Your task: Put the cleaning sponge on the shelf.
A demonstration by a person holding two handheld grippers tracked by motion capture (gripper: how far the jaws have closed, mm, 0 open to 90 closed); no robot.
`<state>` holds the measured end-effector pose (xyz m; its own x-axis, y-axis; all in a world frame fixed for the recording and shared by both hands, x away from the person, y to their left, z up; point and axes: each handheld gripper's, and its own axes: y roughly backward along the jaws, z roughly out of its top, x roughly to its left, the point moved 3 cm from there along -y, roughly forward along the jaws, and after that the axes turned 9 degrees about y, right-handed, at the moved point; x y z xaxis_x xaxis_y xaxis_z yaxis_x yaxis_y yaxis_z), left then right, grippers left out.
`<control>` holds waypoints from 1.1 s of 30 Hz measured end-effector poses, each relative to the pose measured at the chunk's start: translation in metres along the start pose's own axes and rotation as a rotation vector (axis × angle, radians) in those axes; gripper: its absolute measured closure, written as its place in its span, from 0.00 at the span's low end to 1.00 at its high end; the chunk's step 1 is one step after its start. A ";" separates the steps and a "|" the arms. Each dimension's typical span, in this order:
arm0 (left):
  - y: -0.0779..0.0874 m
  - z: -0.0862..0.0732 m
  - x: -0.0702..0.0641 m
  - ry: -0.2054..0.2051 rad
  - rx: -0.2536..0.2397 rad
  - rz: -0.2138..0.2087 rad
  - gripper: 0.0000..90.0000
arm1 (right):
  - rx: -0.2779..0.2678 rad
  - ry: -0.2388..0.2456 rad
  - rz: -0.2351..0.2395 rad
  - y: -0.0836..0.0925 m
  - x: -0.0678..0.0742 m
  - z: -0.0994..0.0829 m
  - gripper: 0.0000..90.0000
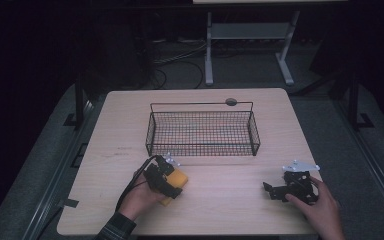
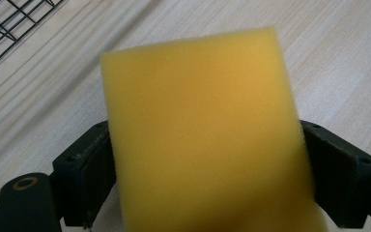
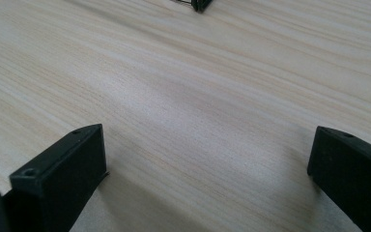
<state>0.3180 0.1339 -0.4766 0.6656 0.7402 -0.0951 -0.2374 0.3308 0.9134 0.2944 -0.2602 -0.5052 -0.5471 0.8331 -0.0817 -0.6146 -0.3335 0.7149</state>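
Sponge (image 2: 203,135) sits clamped between the two jaws of my left tongs (image 1: 166,181), low over the worktop (image 1: 220,200) just in front of the wire basket (image 1: 202,131), near its left corner. So the pickup looks done; carrying it over the near rim and dropping it in is left. My right tongs (image 1: 280,190) gape wide, holding nothing, in front of the basket's right end.

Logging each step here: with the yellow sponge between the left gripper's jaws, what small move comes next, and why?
Probably lift the sponge and carry it toward the wire basket: the left gripper has both jaws against its sides, and the basket stands just beyond.
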 end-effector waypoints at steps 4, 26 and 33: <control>0.000 0.000 0.000 -0.005 0.001 -0.001 0.16 | 0.000 0.000 0.000 0.000 0.000 0.000 0.00; 0.005 0.000 0.004 0.001 -0.004 -0.030 0.23 | 0.000 0.000 0.000 0.000 0.000 0.000 0.00; 0.013 0.002 0.003 -0.003 -0.019 -0.052 0.23 | 0.000 0.000 0.000 0.000 0.000 0.000 0.00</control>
<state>0.3188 0.1394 -0.4645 0.6796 0.7200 -0.1409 -0.2158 0.3797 0.8996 0.2944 -0.2602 -0.5052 -0.5471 0.8331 -0.0818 -0.6147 -0.3335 0.7148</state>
